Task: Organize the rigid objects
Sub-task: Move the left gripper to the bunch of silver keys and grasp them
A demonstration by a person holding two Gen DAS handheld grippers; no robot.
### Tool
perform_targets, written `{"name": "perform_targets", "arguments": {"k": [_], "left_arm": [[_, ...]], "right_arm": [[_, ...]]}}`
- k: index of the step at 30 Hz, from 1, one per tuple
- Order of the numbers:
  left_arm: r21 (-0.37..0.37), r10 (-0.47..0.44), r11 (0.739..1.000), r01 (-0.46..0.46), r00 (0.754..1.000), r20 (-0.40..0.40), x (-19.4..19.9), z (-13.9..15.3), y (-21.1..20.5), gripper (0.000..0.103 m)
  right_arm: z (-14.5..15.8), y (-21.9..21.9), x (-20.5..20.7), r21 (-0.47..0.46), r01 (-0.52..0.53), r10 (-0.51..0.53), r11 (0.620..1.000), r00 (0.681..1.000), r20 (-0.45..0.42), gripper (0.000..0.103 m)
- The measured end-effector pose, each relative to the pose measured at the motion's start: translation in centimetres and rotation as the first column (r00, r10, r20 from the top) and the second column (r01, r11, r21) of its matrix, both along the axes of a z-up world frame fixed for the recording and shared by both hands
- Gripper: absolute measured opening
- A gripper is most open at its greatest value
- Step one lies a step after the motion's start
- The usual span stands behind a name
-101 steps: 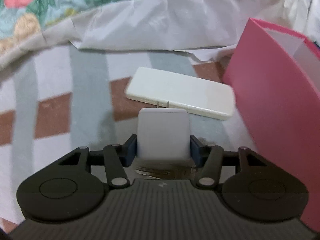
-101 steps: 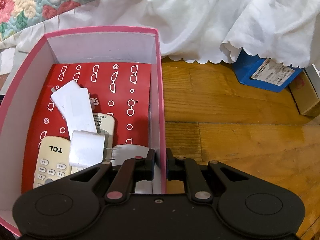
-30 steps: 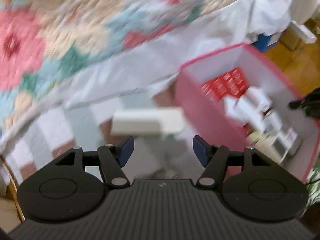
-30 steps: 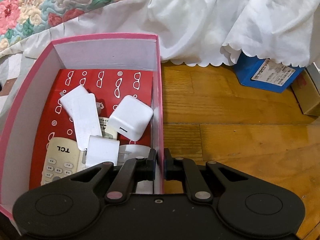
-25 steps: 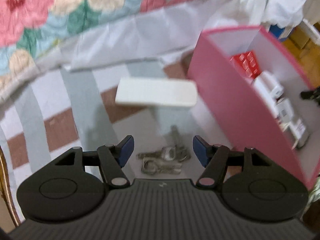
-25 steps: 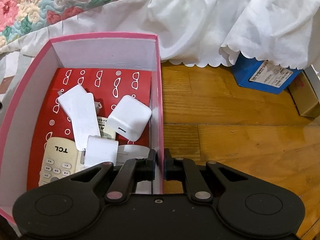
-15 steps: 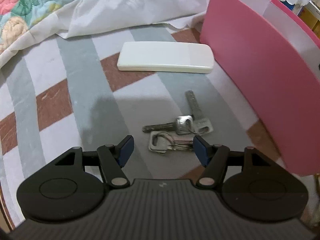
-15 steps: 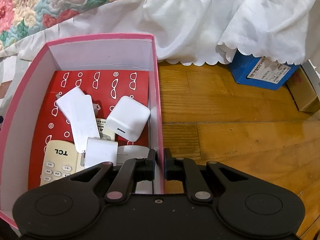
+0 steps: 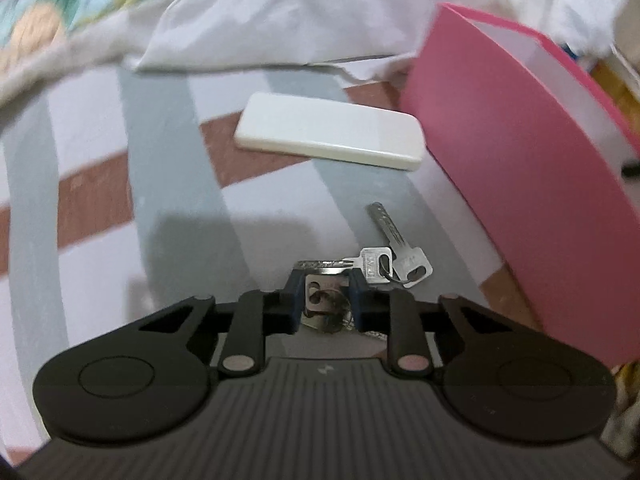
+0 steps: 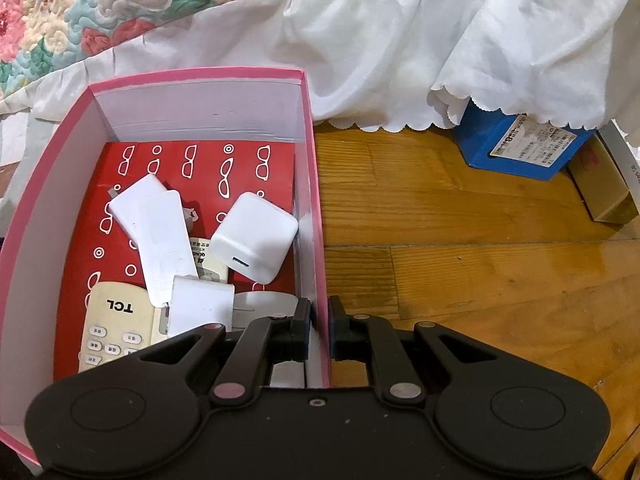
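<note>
In the left wrist view my left gripper (image 9: 325,294) is shut on a bunch of keys (image 9: 376,266) that lies on the striped mat; two keys splay out to its right. A cream remote (image 9: 329,136) lies farther ahead, and the pink box (image 9: 520,184) stands at the right. In the right wrist view my right gripper (image 10: 319,330) is shut on the pink box's right wall (image 10: 314,208). Inside the box lie a white charger cube (image 10: 256,238), other white adapters (image 10: 160,224) and a TCL remote (image 10: 116,330).
The striped mat (image 9: 120,200) is bordered by a white bed skirt (image 9: 260,28) and a floral quilt (image 10: 100,8). On the wooden floor (image 10: 480,260) right of the box stand a blue carton (image 10: 520,144) and a brown box (image 10: 604,184).
My left gripper dropped the white charger into the box, swung back down over the mat and closed on the keys. My right gripper stayed clamped on the box wall.
</note>
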State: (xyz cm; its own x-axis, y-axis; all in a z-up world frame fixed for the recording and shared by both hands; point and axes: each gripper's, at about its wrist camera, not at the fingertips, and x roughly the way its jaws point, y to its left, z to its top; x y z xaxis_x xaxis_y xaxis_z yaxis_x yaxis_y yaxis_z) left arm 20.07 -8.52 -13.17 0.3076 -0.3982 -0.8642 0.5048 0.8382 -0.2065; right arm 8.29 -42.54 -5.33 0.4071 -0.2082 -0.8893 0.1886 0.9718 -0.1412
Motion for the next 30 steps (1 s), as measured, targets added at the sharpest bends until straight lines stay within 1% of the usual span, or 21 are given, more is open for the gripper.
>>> {"name": "perform_targets", "arguments": {"k": [1,2,3,4,6,8,12,15,16,17,18,19,20,21,22,23,25,26,28,29,30], "left_arm": [[0.002,0.011,1.000,-0.011,1.000,-0.002,0.0,0.0,0.2,0.021],[0.027,0.013,1.000,-0.013,1.000,0.019,-0.1,0.2,0.2,0.021],[0.045,0.010,0.999,-0.012,0.999,0.038,-0.2,0.5,0.1,0.007],[0.040,0.012,0.999,-0.014,0.999,0.050,-0.3,0.9,0.2,0.000],[-0.001,0.017,1.000,-0.017,1.000,0.012,0.1,1.5,0.5,0.000],[-0.041,0.023,0.999,-0.023,1.000,-0.002,0.2,2.2,0.6,0.000],[-0.063,-0.012,0.998,0.012,1.000,0.002,-0.3,3.3,0.1,0.000],[-0.077,0.015,0.997,-0.018,0.999,-0.029,-0.1,3.3,0.4,0.001],[-0.072,0.014,0.997,-0.017,0.999,-0.041,0.0,3.1,0.5,0.003],[-0.064,0.013,0.998,-0.016,0.999,-0.052,0.1,2.8,0.5,0.003],[-0.048,0.011,0.999,-0.013,0.999,-0.047,0.0,2.6,0.6,0.008],[-0.037,-0.005,0.999,0.004,0.999,-0.038,-0.1,2.4,0.6,0.019],[-0.023,-0.033,0.999,0.032,0.999,-0.027,-0.5,2.3,0.5,0.027],[-0.008,-0.056,0.998,0.056,0.998,-0.014,-0.8,2.1,0.5,0.043],[0.014,-0.081,0.997,0.081,0.997,0.005,-1.1,1.9,0.3,0.048],[0.052,-0.114,0.992,0.113,0.993,0.035,-1.6,1.7,0.1,0.048],[0.121,-0.153,0.982,0.143,0.985,0.079,-2.2,1.0,-0.4,0.048],[0.140,-0.168,0.978,0.155,0.981,0.094,-2.3,0.7,-0.5,0.048],[0.151,-0.169,0.977,0.151,0.979,0.111,-2.3,-0.1,-0.4,0.048],[0.152,-0.156,0.979,0.139,0.983,0.102,-2.1,-0.7,-0.2,0.049],[0.109,-0.131,0.987,0.120,0.986,0.099,-2.0,-0.9,0.4,0.044]], "right_arm": [[0.0,0.0,0.0,-0.002,0.000,0.000,1.000,1.000,0.000,0.012],[0.0,0.0,0.0,-0.002,0.000,0.000,1.000,1.000,0.000,0.012],[0.0,0.0,0.0,-0.003,-0.001,0.001,1.000,1.000,0.000,0.012],[0.0,0.0,0.0,-0.004,-0.001,0.001,1.000,1.000,0.000,0.012],[0.0,0.0,0.0,-0.004,-0.002,0.002,1.000,1.000,-0.001,0.012],[0.0,0.0,0.0,-0.003,-0.001,0.001,1.000,1.000,0.000,0.012],[0.0,0.0,0.0,-0.004,-0.001,0.001,1.000,1.000,0.000,0.012],[0.0,0.0,0.0,-0.003,-0.001,0.001,1.000,1.000,0.000,0.013],[0.0,0.0,0.0,-0.004,-0.001,0.001,1.000,1.000,0.000,0.013],[0.0,0.0,0.0,-0.004,-0.002,0.002,1.000,1.000,-0.001,0.013],[0.0,0.0,0.0,-0.005,-0.004,0.004,1.000,1.000,-0.001,0.013],[0.1,0.0,0.0,-0.006,-0.005,0.005,1.000,1.000,-0.002,0.013],[0.1,0.0,0.0,-0.007,-0.007,0.007,1.000,1.000,-0.002,0.013],[0.1,0.0,0.0,-0.007,-0.008,0.007,1.000,1.000,-0.002,0.013],[0.1,0.0,0.0,-0.007,-0.008,0.008,1.000,1.000,-0.002,0.013],[0.1,0.0,0.0,-0.007,-0.007,0.007,1.000,1.000,-0.002,0.013],[0.1,0.0,0.0,-0.009,-0.008,0.008,1.000,1.000,-0.002,0.013],[0.1,0.1,0.0,-0.011,-0.008,0.008,1.000,1.000,-0.003,0.013],[0.1,0.1,0.0,-0.013,-0.008,0.008,1.000,1.000,-0.003,0.013],[0.1,0.1,0.0,-0.014,-0.007,0.007,1.000,1.000,-0.004,0.013],[0.1,0.1,0.0,-0.016,-0.008,0.008,1.000,1.000,-0.004,0.013]]}}
